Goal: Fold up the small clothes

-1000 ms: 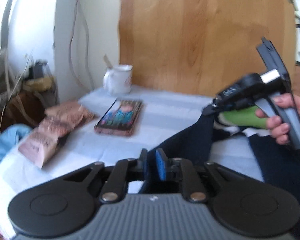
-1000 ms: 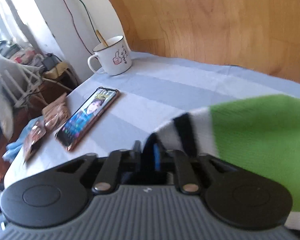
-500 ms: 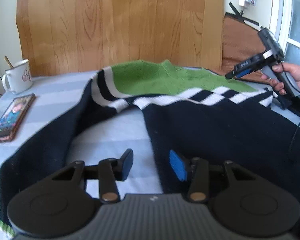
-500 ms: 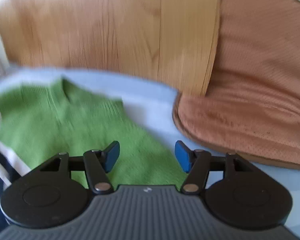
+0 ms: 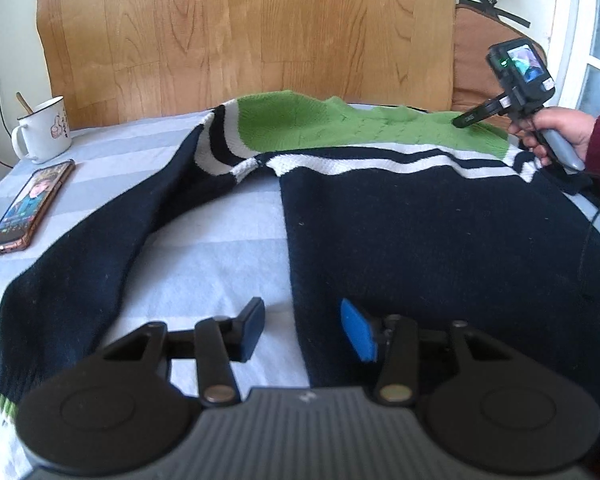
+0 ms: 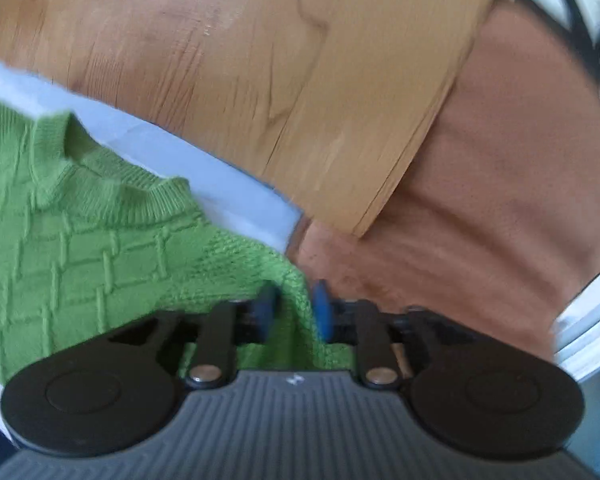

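A small knit sweater lies spread on the light blue striped table cover. It has a navy body, white stripes and a green top. Its left sleeve runs toward the near left. My left gripper is open and empty, low over the sweater's near left edge. My right gripper is closing around the green shoulder edge at the sweater's far right; the fabric sits between its blue pads. The right gripper also shows in the left wrist view, held by a hand.
A white mug with a spoon and a phone lie at the table's left. A wooden board stands behind the table. A brown cushion lies at the far right, beside the sweater.
Both grippers let go of the sweater, which now lies flat. The left gripper stayed open near the front edge. The right gripper moved to the green shoulder and narrowed around its edge.
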